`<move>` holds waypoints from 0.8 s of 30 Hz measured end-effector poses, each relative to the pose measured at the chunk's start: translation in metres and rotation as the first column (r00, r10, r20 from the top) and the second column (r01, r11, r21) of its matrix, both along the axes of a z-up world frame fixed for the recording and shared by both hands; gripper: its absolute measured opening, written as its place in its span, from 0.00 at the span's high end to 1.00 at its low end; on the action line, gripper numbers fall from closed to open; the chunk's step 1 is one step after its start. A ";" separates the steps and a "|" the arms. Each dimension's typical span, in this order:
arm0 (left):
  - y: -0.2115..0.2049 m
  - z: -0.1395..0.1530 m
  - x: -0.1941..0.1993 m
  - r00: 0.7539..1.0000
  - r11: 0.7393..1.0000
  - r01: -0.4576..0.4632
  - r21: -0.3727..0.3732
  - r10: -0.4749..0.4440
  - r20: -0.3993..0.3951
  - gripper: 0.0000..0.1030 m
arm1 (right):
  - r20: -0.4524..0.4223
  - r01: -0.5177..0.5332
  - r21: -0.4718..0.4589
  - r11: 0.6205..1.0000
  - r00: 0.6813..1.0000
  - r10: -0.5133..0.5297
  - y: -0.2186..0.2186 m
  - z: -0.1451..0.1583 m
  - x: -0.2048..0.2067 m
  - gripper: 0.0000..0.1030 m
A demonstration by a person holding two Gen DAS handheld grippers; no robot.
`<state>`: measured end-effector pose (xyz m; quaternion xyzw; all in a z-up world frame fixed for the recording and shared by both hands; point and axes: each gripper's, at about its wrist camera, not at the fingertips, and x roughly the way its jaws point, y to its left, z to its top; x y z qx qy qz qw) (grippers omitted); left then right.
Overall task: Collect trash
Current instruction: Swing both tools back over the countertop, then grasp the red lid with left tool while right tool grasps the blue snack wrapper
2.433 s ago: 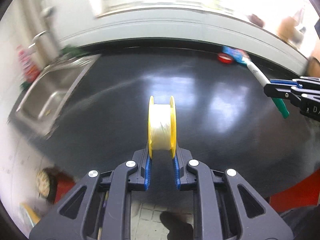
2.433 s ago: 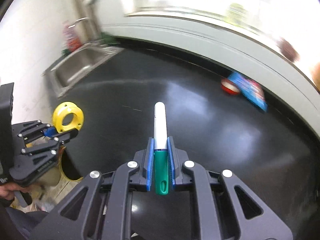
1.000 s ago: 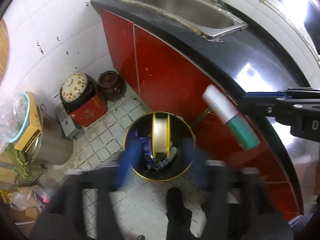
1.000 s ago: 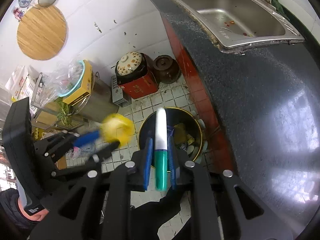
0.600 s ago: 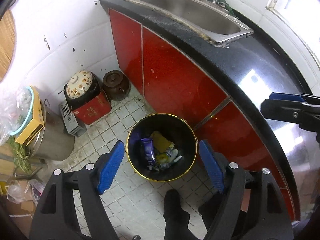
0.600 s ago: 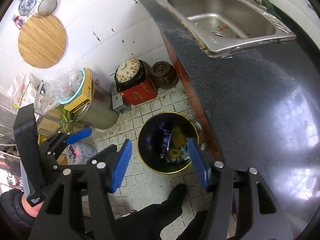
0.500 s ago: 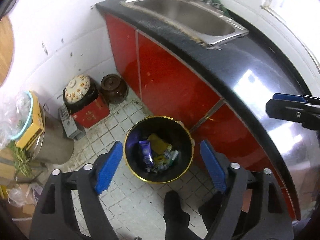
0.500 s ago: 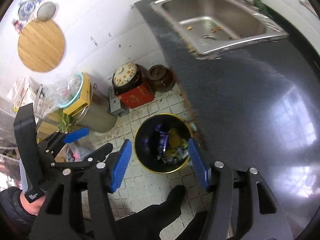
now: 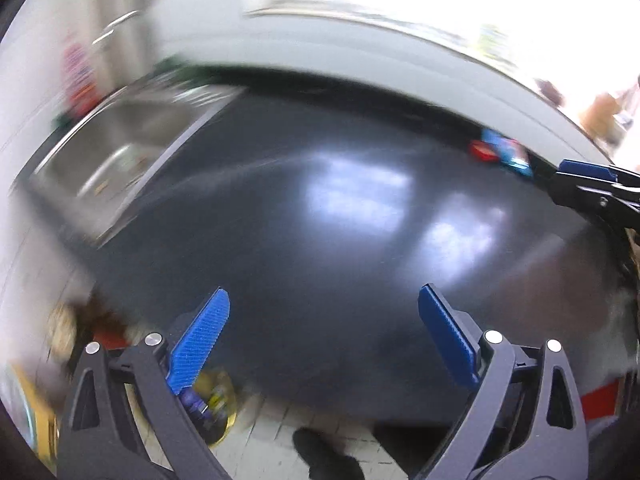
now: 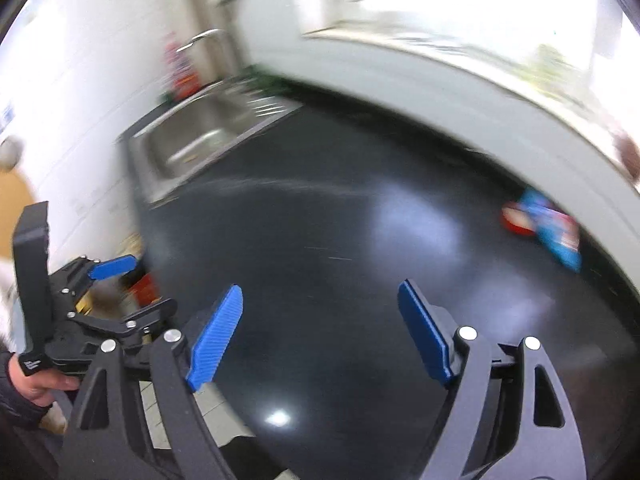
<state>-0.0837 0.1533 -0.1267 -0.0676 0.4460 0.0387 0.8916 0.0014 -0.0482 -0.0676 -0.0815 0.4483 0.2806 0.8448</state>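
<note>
Ahead of both pairs of fingers spreads a glossy black counter (image 9: 340, 248), bare across its whole middle. The left gripper (image 9: 323, 332) has its blue pads spread wide with nothing between them; the right gripper (image 10: 320, 320) is spread just as wide and also holds nothing.

Beyond the right gripper's right fingertip, far across the counter and close under the pale back ledge (image 10: 460, 92), lies the remaining trash: a blue wrapper (image 10: 554, 232) touching a small red round item (image 10: 516, 220). The wrapper's long axis runs diagonally, its near end pointing down toward the right edge of the view, its far end toward the ledge. Blur hides finer detail.

From the left wrist view the same wrapper (image 9: 508, 152) and red item (image 9: 484, 150) sit far ahead and right of the right fingertip, near the other gripper's fingertips (image 9: 580, 168).

Left of the left fingers, a steel sink (image 10: 200, 140) is cut into the counter's far left end. The counter's near edge runs just under the left gripper's pads, and a trash bin (image 9: 224, 416) on the tiled floor (image 9: 280, 420) shows below its left finger.
</note>
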 end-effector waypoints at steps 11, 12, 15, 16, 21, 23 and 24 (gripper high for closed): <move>-0.158 0.002 0.100 0.944 0.944 0.329 0.037 -0.329 -0.014 0.10 | -0.020 0.236 -0.025 0.971 0.971 -0.237 -0.163 -0.025 0.033 0.25; -0.161 0.000 0.103 0.942 0.942 0.335 0.035 -0.334 -0.021 0.10 | -0.032 0.244 -0.014 0.970 0.969 -0.245 -0.171 -0.029 0.037 0.25; -0.169 -0.009 0.120 0.936 0.937 0.349 0.033 -0.347 -0.052 0.10 | -0.046 0.248 -0.011 0.969 0.967 -0.249 -0.178 -0.038 0.046 0.25; -0.173 -0.013 0.127 0.935 0.935 0.352 0.036 -0.349 -0.063 0.10 | -0.049 0.247 -0.012 0.969 0.968 -0.247 -0.181 -0.041 0.053 0.25; -0.189 -0.032 0.171 0.931 0.931 0.361 0.058 -0.357 -0.076 0.10 | -0.057 0.211 -0.011 0.977 0.976 -0.212 -0.185 -0.060 0.100 0.25; -0.196 -0.042 0.199 0.931 0.930 0.363 0.065 -0.358 -0.079 0.10 | -0.057 0.191 -0.014 0.981 0.980 -0.192 -0.185 -0.070 0.124 0.25; -0.200 -0.046 0.211 0.930 0.928 0.365 0.067 -0.361 -0.074 0.10 | -0.064 0.178 -0.015 0.984 0.982 -0.178 -0.185 -0.077 0.139 0.25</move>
